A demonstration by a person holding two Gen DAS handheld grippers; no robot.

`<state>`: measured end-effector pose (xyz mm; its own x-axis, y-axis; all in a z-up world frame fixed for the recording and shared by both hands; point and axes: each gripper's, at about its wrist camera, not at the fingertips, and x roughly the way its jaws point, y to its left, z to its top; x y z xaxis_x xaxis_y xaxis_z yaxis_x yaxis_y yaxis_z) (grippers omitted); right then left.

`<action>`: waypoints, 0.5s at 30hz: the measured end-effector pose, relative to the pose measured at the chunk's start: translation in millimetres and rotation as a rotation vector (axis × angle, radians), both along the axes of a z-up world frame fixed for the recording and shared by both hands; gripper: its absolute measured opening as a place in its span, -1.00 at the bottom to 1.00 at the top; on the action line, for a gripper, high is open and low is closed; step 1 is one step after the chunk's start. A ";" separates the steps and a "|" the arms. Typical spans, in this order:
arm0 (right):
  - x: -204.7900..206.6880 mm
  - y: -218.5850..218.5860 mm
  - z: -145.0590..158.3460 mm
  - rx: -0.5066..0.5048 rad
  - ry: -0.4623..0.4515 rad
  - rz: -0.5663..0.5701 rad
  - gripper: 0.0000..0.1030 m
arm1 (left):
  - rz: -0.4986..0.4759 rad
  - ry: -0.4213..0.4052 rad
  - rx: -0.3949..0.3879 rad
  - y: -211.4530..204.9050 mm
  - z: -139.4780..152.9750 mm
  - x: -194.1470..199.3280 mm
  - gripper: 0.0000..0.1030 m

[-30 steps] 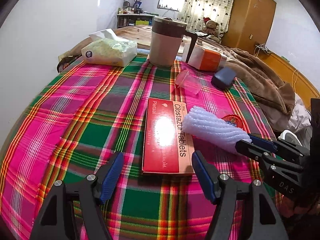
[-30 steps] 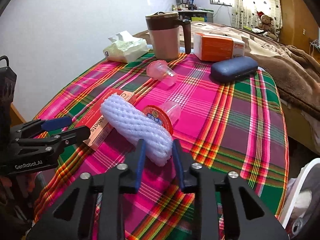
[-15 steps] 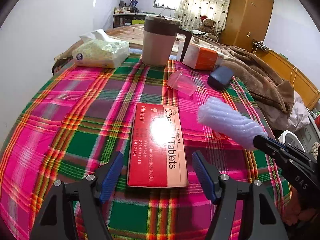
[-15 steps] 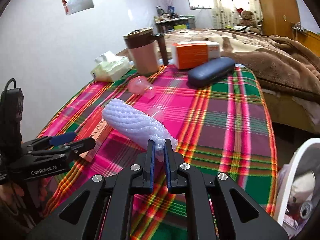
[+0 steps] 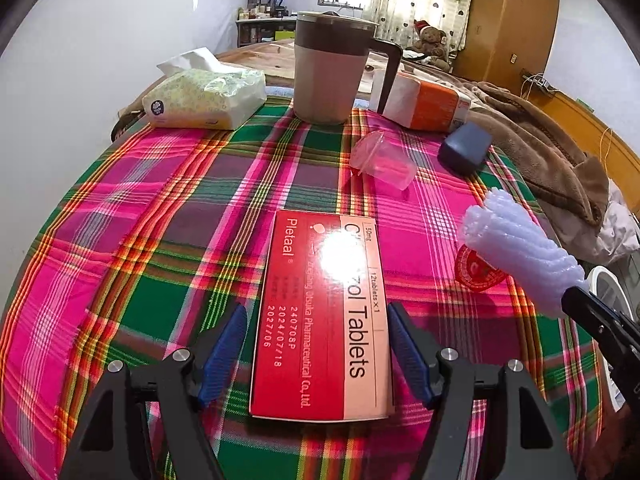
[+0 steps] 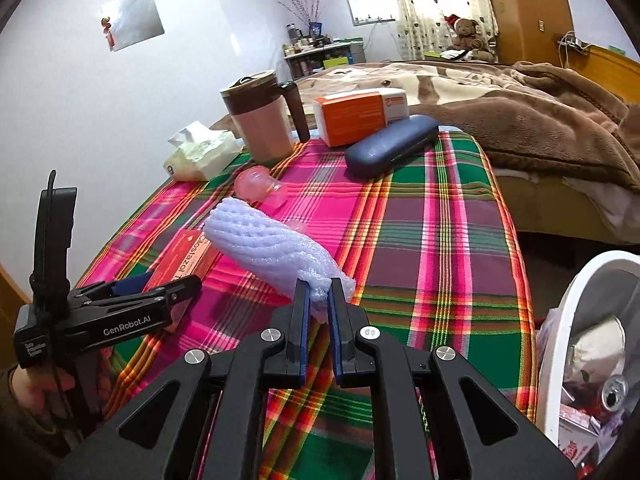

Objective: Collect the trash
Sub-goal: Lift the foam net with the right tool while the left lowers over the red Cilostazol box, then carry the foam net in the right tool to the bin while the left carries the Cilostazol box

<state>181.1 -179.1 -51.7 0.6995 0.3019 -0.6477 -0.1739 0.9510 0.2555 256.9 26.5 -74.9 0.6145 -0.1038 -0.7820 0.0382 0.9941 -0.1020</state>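
My right gripper [image 6: 318, 292] is shut on one end of a white foam net sleeve [image 6: 268, 246] and holds it lifted above the plaid tablecloth; the sleeve also shows in the left wrist view [image 5: 520, 254]. My left gripper [image 5: 318, 354] is open, its blue fingers either side of the near end of a red tablet box [image 5: 324, 316] lying flat. A clear pink plastic cup [image 5: 382, 160] lies on its side beyond the box. A red round lid [image 5: 476, 272] lies under the sleeve. A white bin [image 6: 576, 320] with trash stands at the table's right.
A brown-and-beige mug [image 5: 330, 72], a tissue pack [image 5: 204, 98], an orange-and-white box [image 5: 424, 100] and a dark blue glasses case [image 5: 464, 148] stand at the table's far edge. A bed with a brown blanket [image 6: 540, 120] lies beyond.
My right gripper shut on the foam sleeve and lifted it off the table, moving right. My left gripper moved closer over the red box, still open.
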 end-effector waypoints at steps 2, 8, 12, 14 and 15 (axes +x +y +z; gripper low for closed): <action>0.6 0.1 0.0 -0.003 -0.001 -0.006 -0.83 | -0.001 0.003 0.004 -1.1 -0.2 1.8 0.34; -0.7 0.2 0.5 -0.004 -0.006 -0.008 -0.83 | -0.008 0.000 0.012 -3.9 0.5 4.8 0.20; -3.3 -0.8 2.8 0.000 -0.012 -0.007 -0.83 | -0.007 -0.002 0.005 -3.2 1.7 1.6 0.20; -5.2 -2.7 4.3 0.006 -0.016 -0.011 -0.83 | -0.006 -0.005 0.001 -2.8 3.6 -2.2 0.20; -6.1 -3.8 5.1 0.010 -0.017 -0.013 -0.83 | -0.008 -0.012 0.001 -3.0 5.2 -4.7 0.20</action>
<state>175.0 -182.9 -46.6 0.7141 0.2991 -0.6329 -0.1663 0.9507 0.2618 252.2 23.5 -69.7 0.6231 -0.1079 -0.7747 0.0476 0.9938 -0.1001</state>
